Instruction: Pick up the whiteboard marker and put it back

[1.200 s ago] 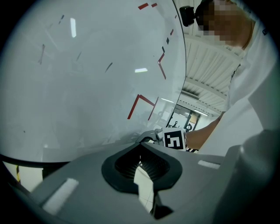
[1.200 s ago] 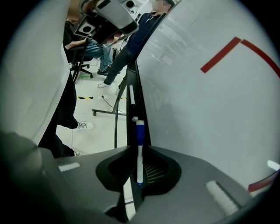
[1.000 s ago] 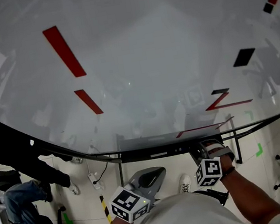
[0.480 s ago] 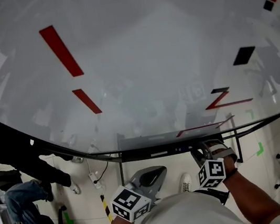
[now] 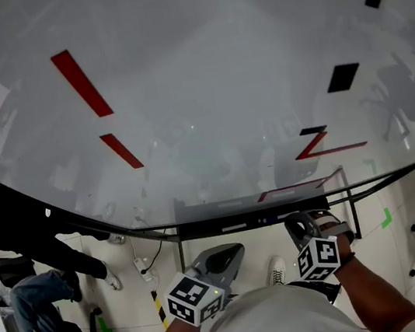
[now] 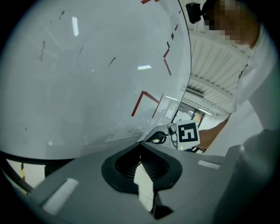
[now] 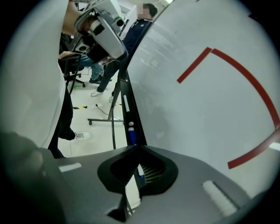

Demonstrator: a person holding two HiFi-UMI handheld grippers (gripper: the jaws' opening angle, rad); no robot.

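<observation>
Below the whiteboard (image 5: pixel 202 83), the left gripper (image 6: pixel 141 144) and right gripper (image 7: pixel 140 147) have jaws together, empty, with a blue whiteboard marker (image 7: pixel 131 134) on the whiteboard's tray (image 7: pixel 136 114).

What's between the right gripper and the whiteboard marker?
Nothing: the right gripper view shows the blue marker on the tray just beyond the shut right gripper.
</observation>
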